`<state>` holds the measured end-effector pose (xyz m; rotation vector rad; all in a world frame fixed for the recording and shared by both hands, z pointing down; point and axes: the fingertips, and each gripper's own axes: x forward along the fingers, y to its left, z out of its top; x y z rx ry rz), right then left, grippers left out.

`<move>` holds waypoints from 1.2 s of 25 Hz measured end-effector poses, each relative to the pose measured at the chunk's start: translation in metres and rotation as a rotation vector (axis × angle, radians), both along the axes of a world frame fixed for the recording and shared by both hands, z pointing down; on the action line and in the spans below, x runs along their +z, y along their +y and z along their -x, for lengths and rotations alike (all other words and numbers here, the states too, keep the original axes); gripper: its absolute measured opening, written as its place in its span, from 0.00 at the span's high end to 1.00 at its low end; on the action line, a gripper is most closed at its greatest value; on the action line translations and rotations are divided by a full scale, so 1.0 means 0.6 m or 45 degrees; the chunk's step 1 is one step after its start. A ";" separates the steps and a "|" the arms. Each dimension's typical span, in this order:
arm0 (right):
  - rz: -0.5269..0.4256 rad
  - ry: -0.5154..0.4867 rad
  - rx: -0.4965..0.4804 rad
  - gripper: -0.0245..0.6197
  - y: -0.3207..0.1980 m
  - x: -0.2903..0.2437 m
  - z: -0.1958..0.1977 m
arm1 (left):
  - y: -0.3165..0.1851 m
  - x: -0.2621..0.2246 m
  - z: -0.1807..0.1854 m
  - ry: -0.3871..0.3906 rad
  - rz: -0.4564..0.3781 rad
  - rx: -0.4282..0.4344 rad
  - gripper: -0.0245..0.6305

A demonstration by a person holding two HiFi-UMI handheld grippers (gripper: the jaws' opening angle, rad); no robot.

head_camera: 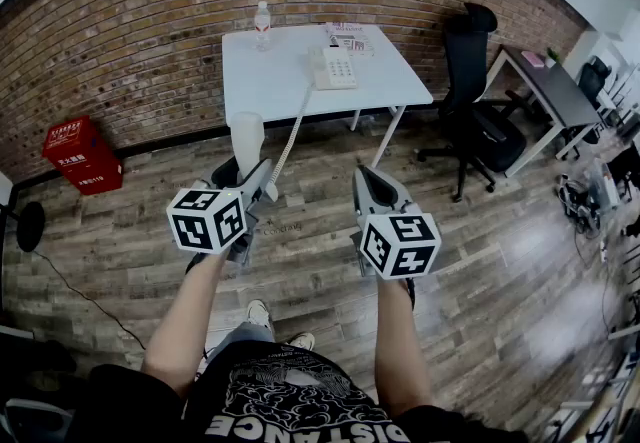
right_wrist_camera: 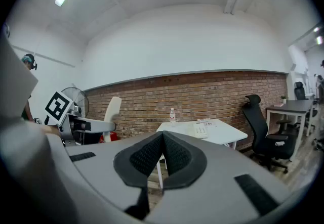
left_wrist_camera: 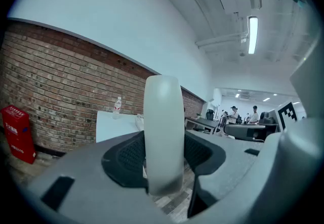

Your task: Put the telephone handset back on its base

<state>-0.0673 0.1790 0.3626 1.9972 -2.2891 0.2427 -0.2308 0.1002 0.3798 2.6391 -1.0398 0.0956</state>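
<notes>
The white telephone handset point(head_camera: 246, 141) stands upright between the pads of my left gripper point(head_camera: 256, 181), which is shut on it well in front of the table. Its coiled cord point(head_camera: 291, 136) runs up to the telephone base point(head_camera: 333, 68) on the white table point(head_camera: 260, 81). In the left gripper view the handset point(left_wrist_camera: 163, 132) fills the gap of the left gripper point(left_wrist_camera: 163, 160). My right gripper point(head_camera: 369, 179) hangs beside it, shut and empty; in its own view the right gripper point(right_wrist_camera: 163, 154) has its pads meeting, with the base point(right_wrist_camera: 201, 129) far ahead.
A water bottle point(head_camera: 262, 23) and papers point(head_camera: 350, 36) also sit on the table. A black office chair point(head_camera: 475, 101) and a dark desk point(head_camera: 548, 91) stand to the right, red boxes point(head_camera: 82, 156) by the brick wall at left. Wood floor lies between me and the table.
</notes>
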 end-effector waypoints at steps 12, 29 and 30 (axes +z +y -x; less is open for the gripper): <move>0.017 -0.017 0.009 0.96 -0.004 0.015 -0.024 | -0.008 0.008 -0.017 -0.020 0.007 -0.002 0.63; 0.077 0.003 0.058 0.96 -0.168 0.048 -0.113 | -0.196 0.048 -0.115 -0.025 0.057 0.064 0.63; 0.084 0.002 0.065 0.96 -0.185 0.049 -0.120 | -0.214 0.049 -0.122 -0.027 0.062 0.071 0.63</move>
